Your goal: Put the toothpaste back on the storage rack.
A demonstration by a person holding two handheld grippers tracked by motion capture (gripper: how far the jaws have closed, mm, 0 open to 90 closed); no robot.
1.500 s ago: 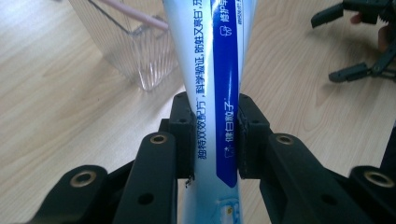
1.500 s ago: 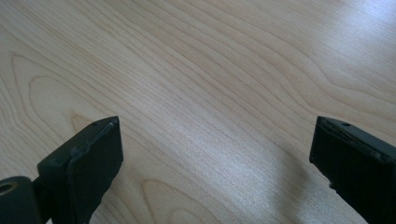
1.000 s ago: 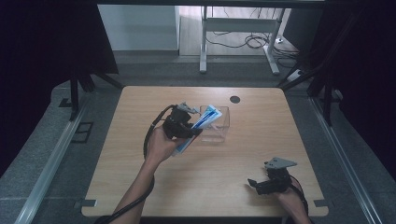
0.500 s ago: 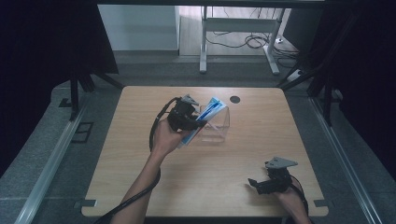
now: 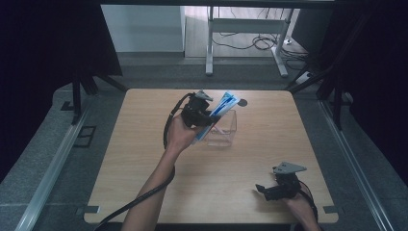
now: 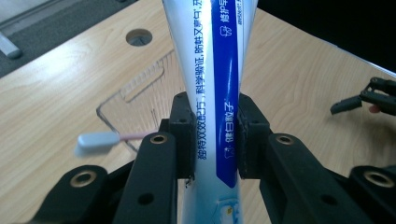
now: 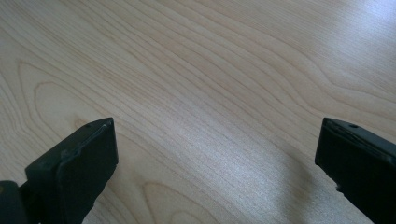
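Observation:
My left gripper [image 5: 208,117] [image 6: 215,135] is shut on a blue and white toothpaste tube [image 5: 219,111] [image 6: 215,74], both pads pressing its sides. It holds the tube tilted above a clear plastic box [image 5: 226,130] [image 6: 140,93] in the middle of the table. Inside the box lies a pink-handled toothbrush [image 6: 109,138] with a pale head. Near the front right corner, my right gripper [image 5: 263,190] [image 7: 217,158] rests low over bare wood, its jaws wide open and empty.
The wooden table [image 5: 144,163] has a round cable hole [image 5: 242,102] [image 6: 138,36] behind the box. Dark curtains flank both sides. A metal desk frame and cables stand on the floor beyond the far edge.
My left hand has carried the tube toward the far side and a little upward, over the clear box. The right gripper has stayed where it was.

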